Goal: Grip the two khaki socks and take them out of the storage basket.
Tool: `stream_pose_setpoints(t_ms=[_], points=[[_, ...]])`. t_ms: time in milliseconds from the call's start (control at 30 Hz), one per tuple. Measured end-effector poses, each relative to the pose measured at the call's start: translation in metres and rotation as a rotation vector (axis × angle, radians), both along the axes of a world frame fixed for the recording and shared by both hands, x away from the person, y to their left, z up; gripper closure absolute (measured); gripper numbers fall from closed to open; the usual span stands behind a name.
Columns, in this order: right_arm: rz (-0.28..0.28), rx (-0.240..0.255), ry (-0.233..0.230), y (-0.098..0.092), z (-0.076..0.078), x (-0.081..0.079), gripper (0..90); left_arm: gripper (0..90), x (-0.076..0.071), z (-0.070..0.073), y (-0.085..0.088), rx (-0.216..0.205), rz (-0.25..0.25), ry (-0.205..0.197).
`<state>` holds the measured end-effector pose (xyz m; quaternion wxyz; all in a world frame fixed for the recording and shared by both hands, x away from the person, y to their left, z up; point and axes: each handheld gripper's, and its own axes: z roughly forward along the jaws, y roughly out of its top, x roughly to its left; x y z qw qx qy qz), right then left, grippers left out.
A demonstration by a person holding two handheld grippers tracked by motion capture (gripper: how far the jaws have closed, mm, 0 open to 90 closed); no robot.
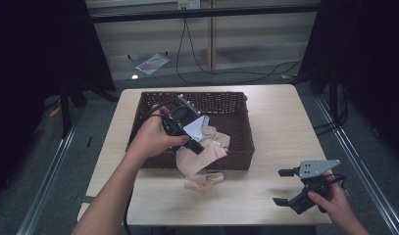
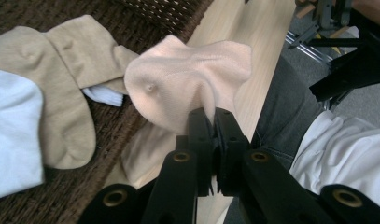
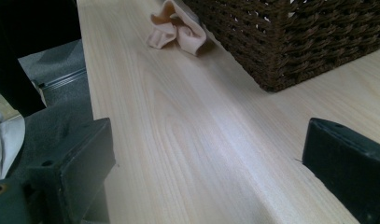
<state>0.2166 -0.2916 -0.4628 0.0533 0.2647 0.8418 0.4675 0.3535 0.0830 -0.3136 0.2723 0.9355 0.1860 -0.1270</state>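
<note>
Left gripper [image 1: 197, 147]: sitting at frame centre in the high view, over the basket's near wall; jaws clamping a pale peach sock [image 2: 187, 84].
Peach sock: hanging over the basket's front edge, its lower end lying bunched on the counter [image 1: 280, 127].
Basket [image 1: 236, 105]: dark wicker, centre of the counter, holding a tan sock [image 2: 61, 88] and a white sock [image 2: 12, 135].
Right gripper [image 1: 284, 187]: sitting at lower right, jaws gaping wide, gripping nothing.

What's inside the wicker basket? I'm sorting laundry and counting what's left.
The basket holds tan socks and a light blue one. Anything beneath them, or behind the left gripper, is hidden.
</note>
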Motion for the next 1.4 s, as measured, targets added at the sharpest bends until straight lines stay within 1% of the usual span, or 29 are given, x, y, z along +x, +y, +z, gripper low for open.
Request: stream_pose_setpoints(t_ms=[33,67,100,133,167,200,233,267,300,333,367,467,533,600,633,700,767,800,833,900,967,1000,1067,1200,1267,1300,1333,1367,1400], points=[[0.000,0.002,0.000,0.000,0.000,0.000,1.6,86.4,-0.001,-0.002,-0.001,0.003,-0.009,0.001],[-0.002,-0.004,-0.001,0.000,0.000,0.000,1.6,83.5,-0.002,-0.005,-0.001,0.000,-0.010,-0.014],[-0.001,-0.006,0.000,0.000,0.000,-0.001,1.6,78.2,-0.003,-0.008,-0.002,0.001,-0.017,-0.016],[0.001,-0.004,0.002,0.000,0.000,-0.001,1.6,72.8,-0.004,-0.010,-0.003,-0.006,-0.002,-0.011],[0.000,0.001,0.002,0.000,0.000,-0.001,1.7,65.2,-0.005,-0.012,-0.004,0.010,-0.009,-0.012],[-0.004,0.005,0.002,0.000,0.000,-0.001,1.6,59.5,-0.007,-0.015,-0.004,-0.002,-0.006,-0.024],[-0.003,0.004,0.000,0.000,0.000,-0.001,1.6,56.3,-0.008,-0.017,-0.005,0.011,-0.016,-0.027],[-0.003,0.005,-0.002,-0.001,0.001,-0.001,1.6,51.8,-0.009,-0.018,-0.005,0.007,-0.014,-0.039],[-0.002,0.005,-0.003,-0.001,0.001,-0.001,1.6,47.2,-0.010,-0.020,-0.006,0.008,-0.007,-0.043],[-0.003,0.006,-0.002,-0.001,0.001,-0.001,1.6,43.8,-0.011,-0.021,-0.005,0.022,-0.008,-0.046],[-0.002,0.006,-0.002,-0.001,0.001,-0.001,1.7,42.3,-0.012,-0.023,-0.006,0.022,-0.010,-0.066],[-0.003,0.006,0.002,0.000,0.000,-0.001,1.6,31.3,-0.015,-0.028,-0.004,0.025,0.004,-0.070],[-0.001,0.001,0.002,0.000,0.000,-0.001,1.6,27.0,-0.017,-0.033,-0.002,0.032,0.005,-0.089],[-0.003,0.004,0.001,0.000,0.000,-0.001,1.7,25.1,-0.019,-0.036,0.000,0.018,0.005,-0.083],[-0.003,0.003,-0.001,0.000,0.000,-0.001,1.7,23.5,-0.020,-0.037,0.001,0.020,0.001,-0.086],[-0.004,0.003,0.002,0.000,0.000,-0.001,1.6,21.4,-0.022,-0.042,0.004,0.018,0.010,-0.099],[0.001,-0.001,0.002,0.000,0.000,-0.001,1.6,19.4,-0.023,-0.046,0.006,0.012,0.008,-0.104],[0.001,-0.001,0.002,0.001,0.000,-0.001,1.6,18.2,-0.025,-0.047,0.007,0.016,0.013,-0.101],[0.000,-0.001,0.001,0.001,0.000,-0.001,1.7,17.5,-0.026,-0.049,0.008,0.005,0.021,-0.101],[-0.001,0.002,0.004,0.000,0.000,-0.001,1.6,17.3,-0.027,-0.052,0.009,0.007,0.009,-0.100],[-0.001,-0.001,0.002,0.001,0.000,-0.001,1.6,16.2,-0.030,-0.055,0.010,-0.002,0.005,-0.105],[0.001,-0.001,0.003,0.001,0.000,-0.001,1.7,15.9,-0.031,-0.057,0.010,-0.008,0.011,-0.098],[0.003,-0.003,0.004,0.001,0.000,-0.001,1.7,15.7,-0.033,-0.062,0.011,-0.010,0.017,-0.097],[0.005,0.001,0.003,0.001,0.000,-0.001,1.6,14.5,-0.036,-0.070,0.012,-0.016,0.012,-0.089],[0.006,-0.003,-0.001,0.001,-0.001,-0.001,1.6,14.3,-0.038,-0.074,0.011,-0.011,0.008,-0.093],[0.008,-0.004,0.003,0.001,-0.001,-0.001,1.6,14.2,-0.039,-0.076,0.011,0.000,0.001,-0.098],[0.010,-0.003,0.004,0.001,-0.001,-0.001,1.6,14.2,-0.040,-0.078,0.011,-0.005,0.007,-0.097],[0.009,-0.001,0.004,0.001,-0.001,-0.001,1.6,13.9,-0.041,-0.081,0.011,0.002,0.001,-0.099],[0.010,0.000,0.004,0.002,0.000,-0.001,1.6,13.6,-0.043,-0.083,0.011,-0.008,0.006,-0.091]])
